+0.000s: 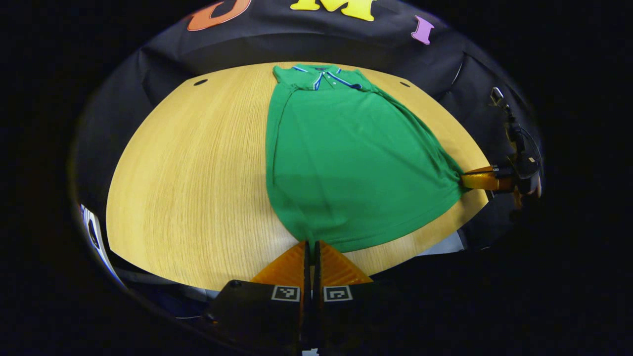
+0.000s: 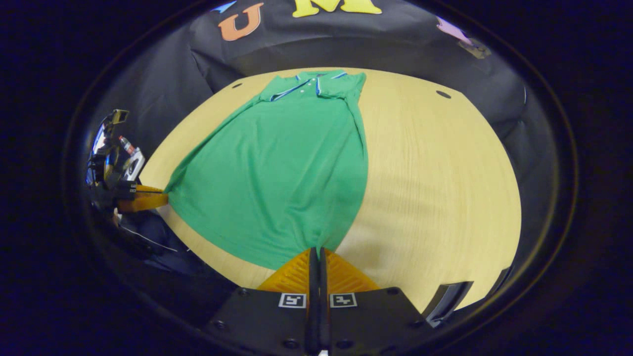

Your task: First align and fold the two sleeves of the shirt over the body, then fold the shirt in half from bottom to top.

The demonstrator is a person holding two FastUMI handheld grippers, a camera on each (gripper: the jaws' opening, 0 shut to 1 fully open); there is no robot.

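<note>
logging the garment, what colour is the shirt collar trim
Blue and white stripes on the green shirt collar; right gripper view shows it best.

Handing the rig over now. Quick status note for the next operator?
Left gripper: shut on the hem of the green polo shirt, at one bottom corner.
Right gripper: shut on the hem at the other bottom corner.
Shirt lies flat on the light wooden table, collar at the far edge, hem near.
Done: sleeves look folded in; sides run straight.
Left: carry the hem up to the collar, folding the shirt in half.
</note>
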